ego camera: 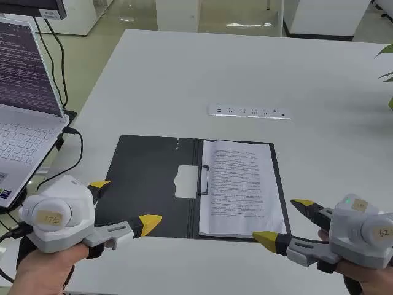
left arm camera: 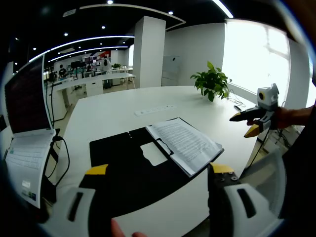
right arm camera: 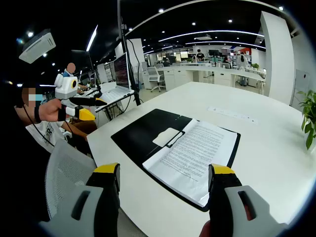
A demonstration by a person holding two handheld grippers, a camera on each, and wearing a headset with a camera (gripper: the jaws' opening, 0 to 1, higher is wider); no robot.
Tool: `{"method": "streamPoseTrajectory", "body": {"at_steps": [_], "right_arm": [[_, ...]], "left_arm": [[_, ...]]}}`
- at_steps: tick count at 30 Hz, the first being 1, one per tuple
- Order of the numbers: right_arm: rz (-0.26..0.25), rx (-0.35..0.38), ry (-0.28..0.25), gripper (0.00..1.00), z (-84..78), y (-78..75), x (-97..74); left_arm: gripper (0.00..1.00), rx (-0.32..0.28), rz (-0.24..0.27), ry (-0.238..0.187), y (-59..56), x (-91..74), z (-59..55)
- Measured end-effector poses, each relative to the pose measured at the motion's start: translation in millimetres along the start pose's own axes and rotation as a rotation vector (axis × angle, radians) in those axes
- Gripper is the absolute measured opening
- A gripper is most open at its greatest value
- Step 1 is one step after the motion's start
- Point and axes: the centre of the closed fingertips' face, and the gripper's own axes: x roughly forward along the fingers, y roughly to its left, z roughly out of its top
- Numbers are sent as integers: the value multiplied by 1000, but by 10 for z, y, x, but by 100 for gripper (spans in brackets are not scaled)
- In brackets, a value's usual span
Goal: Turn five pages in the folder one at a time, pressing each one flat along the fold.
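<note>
At the near edge of the white table [ego camera: 215,74], my left gripper [ego camera: 124,203] and right gripper [ego camera: 284,220] hang, jaws apart, flanking the open black folder [ego camera: 147,178] of printed pages [ego camera: 242,184].

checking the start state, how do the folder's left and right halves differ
The left half is uncovered black; the right half is covered by printed pages. The left half bears a white patch near the spine; the right half has a clip there. Both lie flat, open.
</note>
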Motion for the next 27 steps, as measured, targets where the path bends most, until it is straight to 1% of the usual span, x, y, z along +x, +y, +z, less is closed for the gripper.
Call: {"method": "streamPoseTrajectory", "body": {"at_steps": [4,11,27], "right_arm": [[-10,7,-1,72,-18,-37,-33],[-17,9,2,72,-38,-37,-59],[-7,2,2,72,-24,-8,-17]], "left_arm": [[80,0,-2,-1,-2,5,6],[80,1,-3,-5,-1,6,12],[80,3,-5,-7,9,-8,17]]}}
